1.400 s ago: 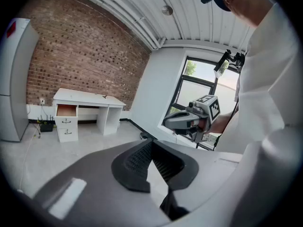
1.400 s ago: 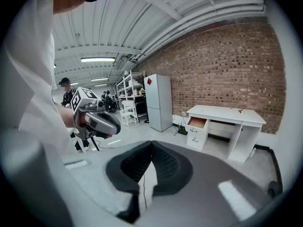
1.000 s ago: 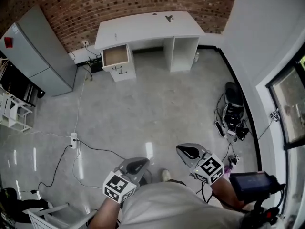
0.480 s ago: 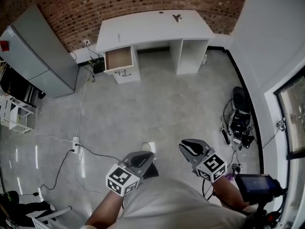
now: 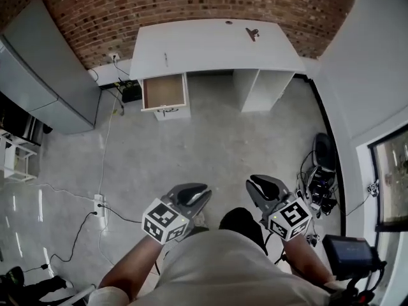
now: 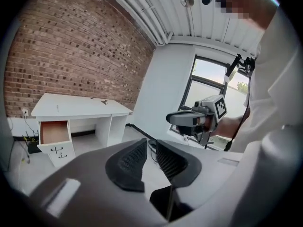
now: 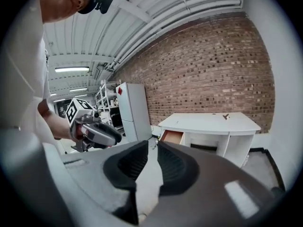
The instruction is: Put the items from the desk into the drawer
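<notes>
The left tool [image 5: 201, 190], jaws just opening, and right tool [image 5: 256, 183] hang empty, slightly parted.

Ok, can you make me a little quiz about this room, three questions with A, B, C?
1. In the head view, the drawer sits under which part of the desk?
A. left end
B. middle
C. right end
2. What colour is the desk top?
A. black
B. white
C. green
3. The drawer is:
A. shut
B. pulled open
C. lying on the floor

Answers: 1 A, it sits below the desk's left end. 2 B, the top is plain white. 3 B, its brown inside shows.
</notes>
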`<state>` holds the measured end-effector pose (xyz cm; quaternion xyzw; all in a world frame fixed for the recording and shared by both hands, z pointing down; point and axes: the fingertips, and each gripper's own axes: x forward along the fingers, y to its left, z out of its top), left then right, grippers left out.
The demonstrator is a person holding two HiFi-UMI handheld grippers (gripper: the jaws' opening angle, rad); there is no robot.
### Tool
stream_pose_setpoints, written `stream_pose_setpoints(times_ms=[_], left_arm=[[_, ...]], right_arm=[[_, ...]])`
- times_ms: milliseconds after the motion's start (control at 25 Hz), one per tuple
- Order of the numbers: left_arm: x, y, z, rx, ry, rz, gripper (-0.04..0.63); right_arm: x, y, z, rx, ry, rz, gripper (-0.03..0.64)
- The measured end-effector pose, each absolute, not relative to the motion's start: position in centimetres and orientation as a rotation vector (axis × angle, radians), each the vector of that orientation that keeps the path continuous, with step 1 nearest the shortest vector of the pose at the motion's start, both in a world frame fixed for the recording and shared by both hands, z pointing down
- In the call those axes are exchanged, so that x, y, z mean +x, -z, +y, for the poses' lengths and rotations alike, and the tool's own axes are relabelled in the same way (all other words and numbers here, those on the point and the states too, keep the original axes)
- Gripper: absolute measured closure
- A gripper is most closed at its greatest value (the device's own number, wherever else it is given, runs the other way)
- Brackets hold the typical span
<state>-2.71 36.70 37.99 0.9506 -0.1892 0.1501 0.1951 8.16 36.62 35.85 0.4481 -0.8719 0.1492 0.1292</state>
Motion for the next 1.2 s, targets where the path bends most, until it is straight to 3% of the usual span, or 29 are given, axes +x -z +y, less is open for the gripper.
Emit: stream_pose_setpoints(times_ms=[400, 680, 840, 1200], left_arm=[[0.8, -40.3, 18.9, 2.562, -0.393, -0.77, 0.534], [3.7, -39.1, 6.8, 2.471, -0.373, -0.994, 0.534], [4.4, -39.5, 0.0, 2.399, -0.385, -1.096, 0.534], [-1.8, -45.1, -15.2, 2.235, -0.429, -1.281, 0.523]], right_arm=[[11.1, -38.9, 18.9, 1.1, -0.467, -2.598, 0.568], [15.8, -36.5, 7.0, 0.938, -0.348, -2.669, 0.568], [19.2, -38.0, 0.7, 0.919, -0.451, -2.657, 0.568], [18.8, -41.3, -6.6, 0.944, -0.603, -2.607, 0.568]])
